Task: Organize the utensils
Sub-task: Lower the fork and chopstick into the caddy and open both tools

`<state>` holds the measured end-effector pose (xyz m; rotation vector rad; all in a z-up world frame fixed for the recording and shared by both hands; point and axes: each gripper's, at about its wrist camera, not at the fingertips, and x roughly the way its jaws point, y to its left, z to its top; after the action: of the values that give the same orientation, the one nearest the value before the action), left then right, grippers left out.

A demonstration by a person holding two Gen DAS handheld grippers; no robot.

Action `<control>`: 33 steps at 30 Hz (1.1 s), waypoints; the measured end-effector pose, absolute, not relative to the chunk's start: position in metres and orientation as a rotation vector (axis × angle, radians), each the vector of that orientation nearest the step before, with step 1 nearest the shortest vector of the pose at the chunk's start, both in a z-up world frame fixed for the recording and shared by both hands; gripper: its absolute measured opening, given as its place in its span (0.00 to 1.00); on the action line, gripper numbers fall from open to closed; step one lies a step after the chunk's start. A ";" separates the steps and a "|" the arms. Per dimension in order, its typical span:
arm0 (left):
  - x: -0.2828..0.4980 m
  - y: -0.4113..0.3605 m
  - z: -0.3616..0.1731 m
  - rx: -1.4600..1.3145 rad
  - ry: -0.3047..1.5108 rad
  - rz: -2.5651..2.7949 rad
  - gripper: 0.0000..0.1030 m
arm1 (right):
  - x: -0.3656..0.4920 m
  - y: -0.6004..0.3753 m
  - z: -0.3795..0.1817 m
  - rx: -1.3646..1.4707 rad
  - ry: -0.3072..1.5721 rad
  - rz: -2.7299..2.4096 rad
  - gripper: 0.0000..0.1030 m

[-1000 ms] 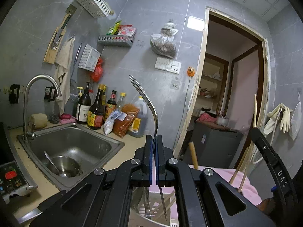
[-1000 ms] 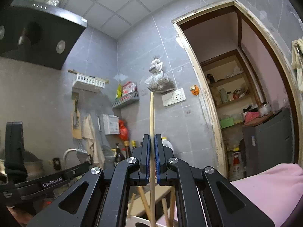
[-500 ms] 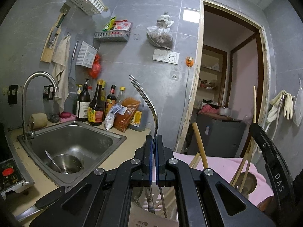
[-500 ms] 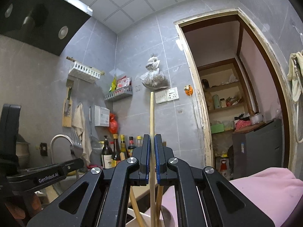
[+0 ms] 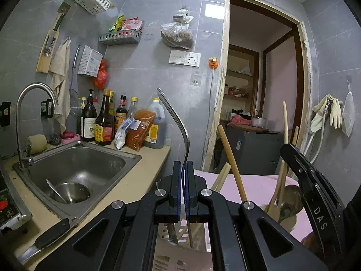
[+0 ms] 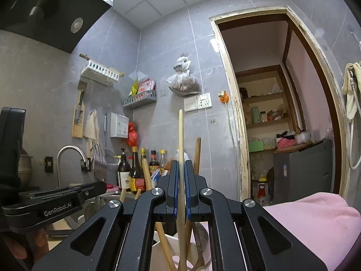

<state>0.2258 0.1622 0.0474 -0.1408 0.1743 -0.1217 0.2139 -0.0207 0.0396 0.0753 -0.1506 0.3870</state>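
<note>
Countertop (image 5: pixel 126 187) in a small grey-tiled kitchen, with a person standing at it, working a two-finger gripper in each hand.

At nine o'clock from where I am standing, a steel sink (image 5: pixel 74 164) is sitting in the counter under a curved tap (image 5: pixel 29 103), with a small metal bowl (image 5: pixel 70 193) and a spoon lying in its basin. Behind it, at about ten o'clock, sauce bottles (image 5: pixel 103 122) are lining the wall, well clear of the work.

Towards twelve o'clock, the left gripper (image 5: pixel 184 192) is clenching a metal fork (image 5: pixel 178 122) by its handle. The tines are pointing up and curving away, while the handle end is reaching down into a white slotted basket (image 5: pixel 173 257) just below. It looks as though the fork is being held upright so that it can drop in handle-first.

Just past it, at one o'clock, the right gripper (image 6: pixel 180 192) is pinching one long wooden chopstick (image 6: pixel 180 149), also upright. Its lower end is hanging inside a pale round holder (image 6: pixel 164 253) that is already keeping other wooden utensils (image 6: pixel 147 176) and a ladle. Judging by this, wood is being sorted into one container and metal into the other.

At two o'clock, a pink cloth (image 6: pixel 315 223) is lying beside the holder. Beyond it, an open doorway (image 6: pixel 282 103) is showing shelves.
</note>
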 end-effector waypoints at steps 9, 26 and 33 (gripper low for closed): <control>0.227 0.165 0.042 -0.167 0.202 -0.166 0.01 | 0.214 -0.020 0.035 0.072 -0.135 0.394 0.03; 0.223 0.174 0.046 -0.222 0.242 -0.218 0.12 | 0.210 -0.020 0.035 0.053 -0.152 0.391 0.07; 0.210 0.177 0.056 -0.236 0.202 -0.219 0.28 | 0.201 -0.021 0.038 0.047 -0.177 0.390 0.10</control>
<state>0.2099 0.1770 0.0556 -0.2359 0.2022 -0.2187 0.2013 -0.0207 0.0381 0.0469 -0.1773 0.3904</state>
